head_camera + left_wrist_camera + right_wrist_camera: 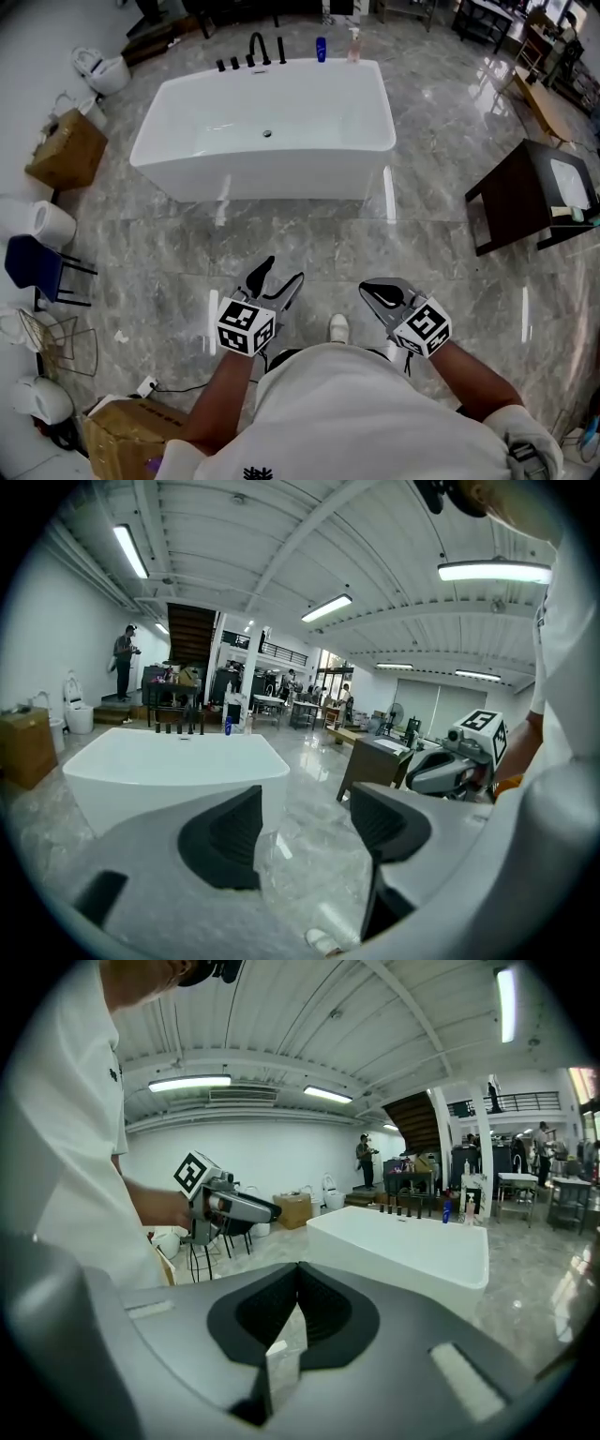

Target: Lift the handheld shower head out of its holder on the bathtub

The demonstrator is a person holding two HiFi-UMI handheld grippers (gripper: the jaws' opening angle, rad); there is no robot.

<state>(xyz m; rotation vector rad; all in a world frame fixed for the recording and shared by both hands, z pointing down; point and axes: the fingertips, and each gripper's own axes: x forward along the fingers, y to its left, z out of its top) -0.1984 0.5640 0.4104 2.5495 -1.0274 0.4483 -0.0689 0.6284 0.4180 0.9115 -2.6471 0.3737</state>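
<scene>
At your far left a cardboard box (66,148) sits on the marble floor (309,248) near the tub's left end. A blue chair (31,262) stands closer to you, along the wall.

Your left gripper (284,270) is held low in front of you, aimed toward the bathtub (281,173) and tipped somewhat down. Its jaws stand wide apart, and only floor shows between them.

The white bathtub lies crosswise ahead, well apart from both grippers. On its far rim, left of the middle, is a row of black fittings (234,64): low knobs, an arched spout and a slim upright piece. That upright is probably the handheld shower head (281,49) standing in its holder, though it is too small here to be sure. Just to its right on the same rim stand a blue bottle (321,49) and a pale pump bottle (353,44).

Your right gripper (370,289) is beside the left one and about level with it. Its jaws are closed together, pads meeting, with nothing caught between them.

At the far right a dark table (525,197) stands on the floor, apart from the tub.
</scene>
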